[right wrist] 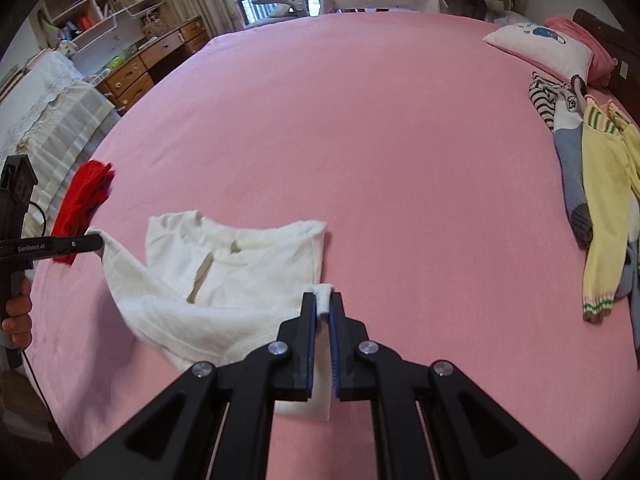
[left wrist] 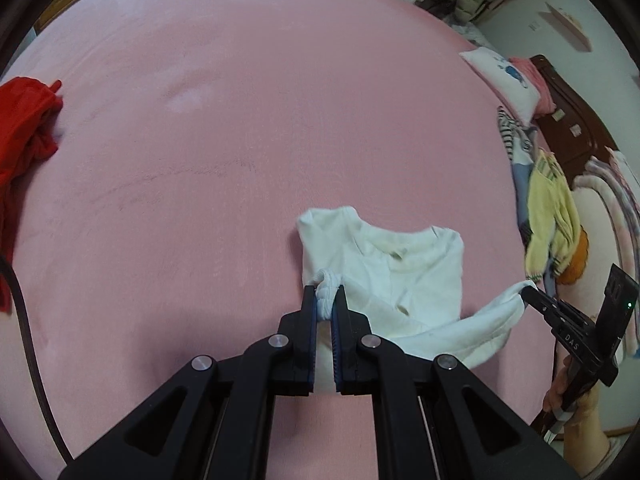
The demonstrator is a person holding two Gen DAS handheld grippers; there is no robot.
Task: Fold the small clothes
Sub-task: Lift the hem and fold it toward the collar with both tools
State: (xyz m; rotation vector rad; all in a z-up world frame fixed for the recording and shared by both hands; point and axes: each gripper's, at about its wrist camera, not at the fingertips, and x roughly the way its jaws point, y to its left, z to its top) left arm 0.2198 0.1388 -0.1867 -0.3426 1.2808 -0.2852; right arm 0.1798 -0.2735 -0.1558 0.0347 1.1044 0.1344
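A small white shirt [left wrist: 400, 276] lies on the pink bed, collar away from me; it also shows in the right wrist view [right wrist: 240, 268]. My left gripper [left wrist: 325, 294] is shut on a bunched corner of the shirt's lower edge. My right gripper [right wrist: 323, 300] is shut on the other corner. The lower edge is lifted and hangs slack between the two grippers. The right gripper shows in the left wrist view [left wrist: 532, 292], and the left gripper shows in the right wrist view [right wrist: 96, 242].
A red garment [left wrist: 24, 128] lies at the bed's left edge. A pile of yellow, striped and blue clothes [right wrist: 592, 184] and a white pillow [right wrist: 544, 50] lie at the right. The pink bedsheet [right wrist: 380, 140] stretches beyond the shirt. A dresser [right wrist: 148, 64] stands off the bed.
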